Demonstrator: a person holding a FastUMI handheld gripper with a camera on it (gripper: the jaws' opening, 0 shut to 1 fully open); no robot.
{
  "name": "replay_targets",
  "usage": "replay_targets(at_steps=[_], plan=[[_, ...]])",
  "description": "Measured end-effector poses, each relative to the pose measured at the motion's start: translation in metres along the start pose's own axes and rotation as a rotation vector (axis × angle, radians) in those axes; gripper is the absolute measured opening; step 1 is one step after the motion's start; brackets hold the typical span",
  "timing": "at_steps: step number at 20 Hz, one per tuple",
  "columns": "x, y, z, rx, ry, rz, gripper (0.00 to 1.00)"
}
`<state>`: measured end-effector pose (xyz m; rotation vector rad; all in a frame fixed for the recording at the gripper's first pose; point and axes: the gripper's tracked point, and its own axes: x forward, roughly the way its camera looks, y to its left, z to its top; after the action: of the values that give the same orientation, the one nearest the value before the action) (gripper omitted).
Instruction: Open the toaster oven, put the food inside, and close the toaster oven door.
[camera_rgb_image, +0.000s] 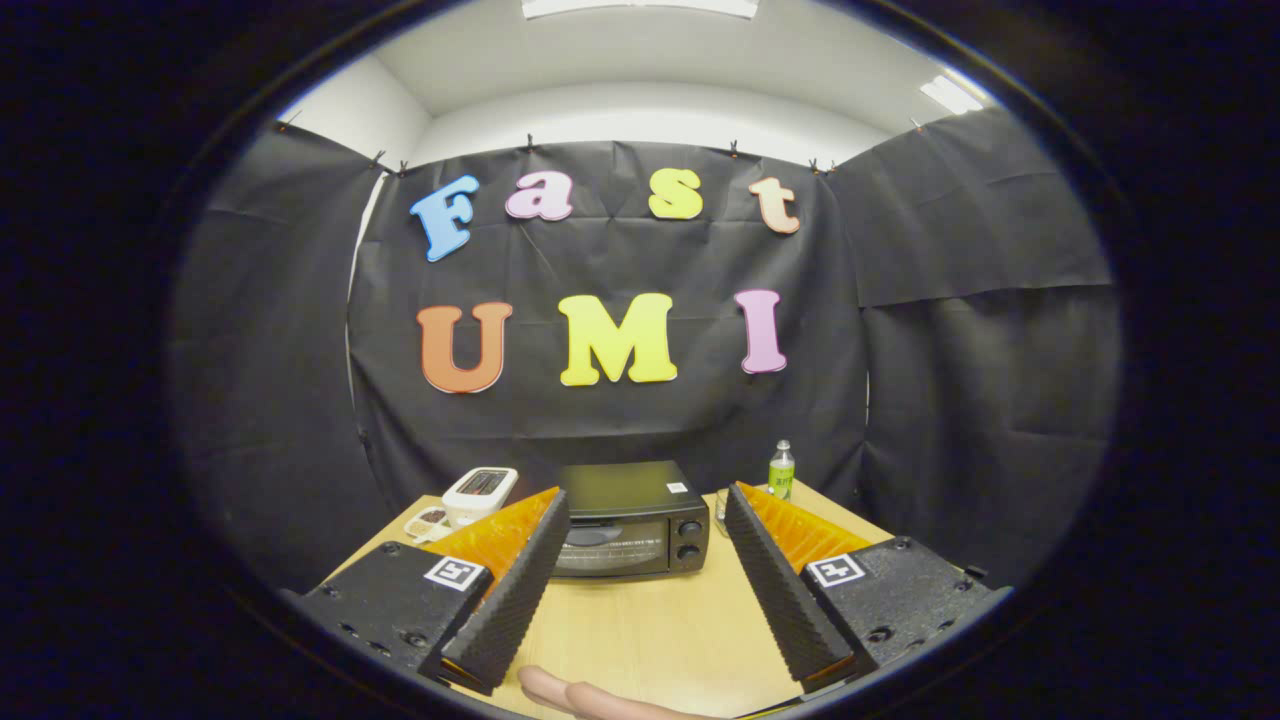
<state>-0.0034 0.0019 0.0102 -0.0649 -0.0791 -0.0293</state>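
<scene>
The gripper (645, 510) hangs above the near part of a light wooden table (650, 620), fingers spread wide with nothing between them but bare tabletop. That open stretch of wood runs from the near edge up to the toaster oven (632, 520), which sits toward the table's far edge, just beyond the fingertips and framed between them, door shut, two knobs (688, 538) stacked at its right end. A white toaster (478, 495) stands left of the oven, near the far left corner; the left finger partly covers it and a small pale item beside it that is too hidden to identify. A green-labelled bottle (781, 470) stands upright near the far right corner, well apart from the oven. Black cloth walls close in the table on three sides, white ceiling with strip lights above. At the near edge, a person's finger (580, 695) lies across the wood, cut off below. The food cannot be made out.
</scene>
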Motion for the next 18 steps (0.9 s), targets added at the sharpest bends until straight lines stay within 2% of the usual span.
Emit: replay_targets(at_steps=[4, 7, 18], plan=[[0.015, 0.006, -0.002, -0.033, -0.020, 0.000, 1.00], [0.044, 0.013, -0.010, -0.050, -0.028, 0.004, 1.00], [0.197, 0.036, -0.068, -0.082, 0.072, 0.020, 1.00]])
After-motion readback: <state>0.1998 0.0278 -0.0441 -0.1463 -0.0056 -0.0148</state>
